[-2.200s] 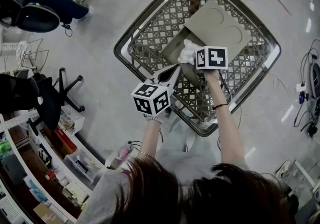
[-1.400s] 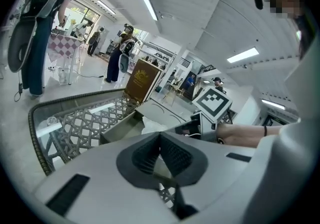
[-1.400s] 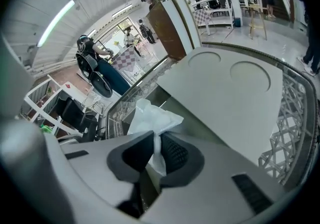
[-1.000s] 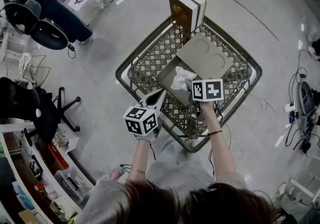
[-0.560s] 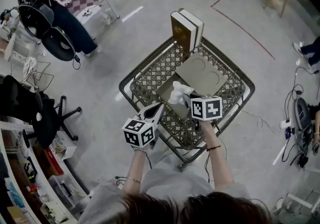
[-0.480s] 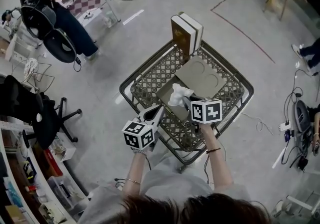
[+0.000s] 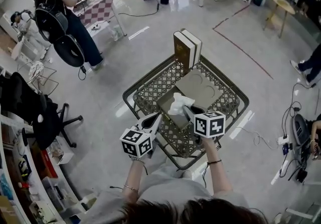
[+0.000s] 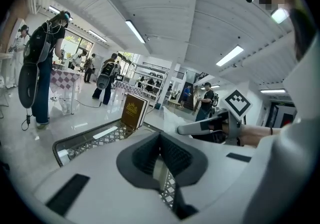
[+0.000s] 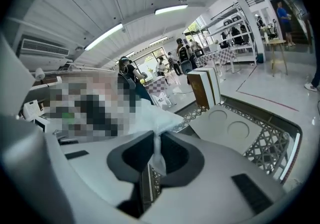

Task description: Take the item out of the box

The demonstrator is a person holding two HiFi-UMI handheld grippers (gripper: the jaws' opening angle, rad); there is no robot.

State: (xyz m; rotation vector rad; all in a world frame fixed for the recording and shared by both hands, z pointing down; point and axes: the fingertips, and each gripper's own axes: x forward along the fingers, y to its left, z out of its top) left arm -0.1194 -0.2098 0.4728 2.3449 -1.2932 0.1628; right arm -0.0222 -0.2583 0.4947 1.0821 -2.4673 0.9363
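Observation:
An open khaki box lies in a wire basket, its lid with two round dents beside it. My right gripper is shut on a white, crumpled soft item, held just above the box. In the right gripper view a thin fold of the white item is pinched between the dark pads of the right gripper, over the lid. My left gripper hovers at the basket's near-left rim, and in its own view the left gripper shows its jaws together with nothing between them.
Two books stand upright at the basket's far corner, also visible as the books. People stand and sit at the back left near a chequered table. An office chair and shelves are at the left; cables lie on the floor at right.
The white item has come up out of the box with my right gripper. Both grippers have drawn back toward me, and the basket now looks smaller and farther away.

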